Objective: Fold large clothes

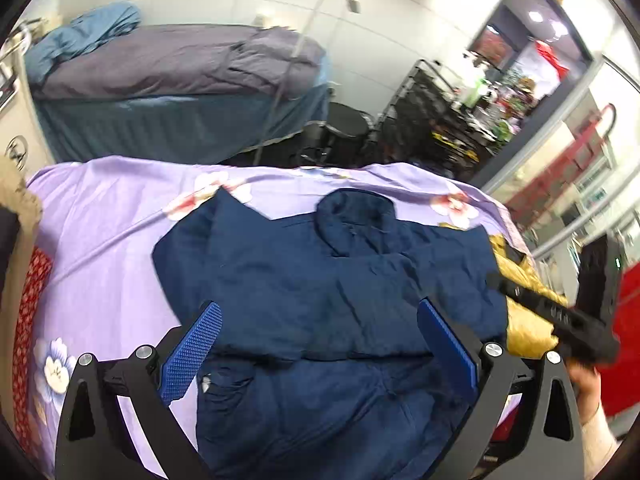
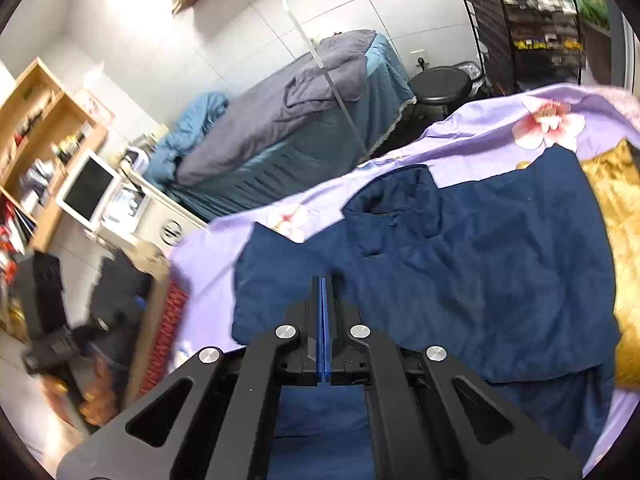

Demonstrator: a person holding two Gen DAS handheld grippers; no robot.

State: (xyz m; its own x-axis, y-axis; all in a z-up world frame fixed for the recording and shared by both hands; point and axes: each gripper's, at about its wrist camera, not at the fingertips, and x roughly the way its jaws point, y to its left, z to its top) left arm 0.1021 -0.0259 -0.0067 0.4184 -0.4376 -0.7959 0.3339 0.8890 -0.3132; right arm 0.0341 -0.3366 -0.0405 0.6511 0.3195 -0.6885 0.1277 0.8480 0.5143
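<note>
In the left wrist view, the left gripper (image 1: 318, 344) hangs over the near part of a navy jacket (image 1: 320, 280), its blue pads (image 1: 192, 352) spread wide apart with nothing pressed between them. The jacket lies across a lilac flowered sheet (image 1: 104, 232), its hood (image 1: 356, 216) toward the far edge. A golden garment (image 1: 524, 320) lies just beside the jacket on the right, partly under it. The right gripper (image 1: 560, 312) comes in from the right above that garment, blurred.

In the right wrist view, the right gripper (image 2: 324, 292) has its blue pads (image 2: 325, 320) pressed flat together, with no cloth caught between them. It points over the jacket's near left part. The golden garment sits at the right edge. Beyond the sheet stands a bed with a grey blanket (image 2: 272, 120).
</note>
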